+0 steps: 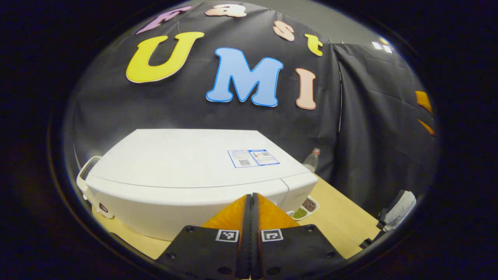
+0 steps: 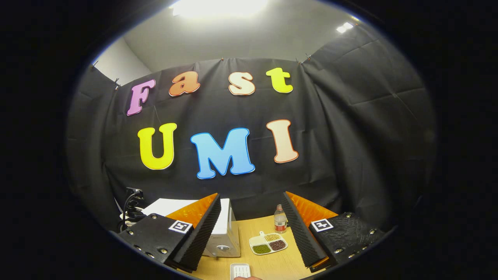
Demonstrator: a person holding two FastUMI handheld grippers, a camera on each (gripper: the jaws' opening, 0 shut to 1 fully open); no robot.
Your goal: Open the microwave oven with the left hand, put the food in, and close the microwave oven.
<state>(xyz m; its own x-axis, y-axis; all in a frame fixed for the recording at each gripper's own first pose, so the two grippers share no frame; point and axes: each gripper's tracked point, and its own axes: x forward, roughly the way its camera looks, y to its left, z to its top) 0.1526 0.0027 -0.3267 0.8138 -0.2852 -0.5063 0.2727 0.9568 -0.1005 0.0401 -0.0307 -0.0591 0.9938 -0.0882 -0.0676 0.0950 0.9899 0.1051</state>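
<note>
Closed left gripper [image 1: 251,202] faces the white microwave oven [image 1: 186,175]; open right gripper [image 2: 251,217] frames a divided food tray [image 2: 268,243] and bottle [image 2: 279,218] ahead

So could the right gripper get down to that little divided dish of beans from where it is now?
Probably yes. The right gripper is open, and the divided dish lies on bare table between its fingers in the right gripper view. The microwave and bottle stand off to the sides, apart from the dish.
</note>
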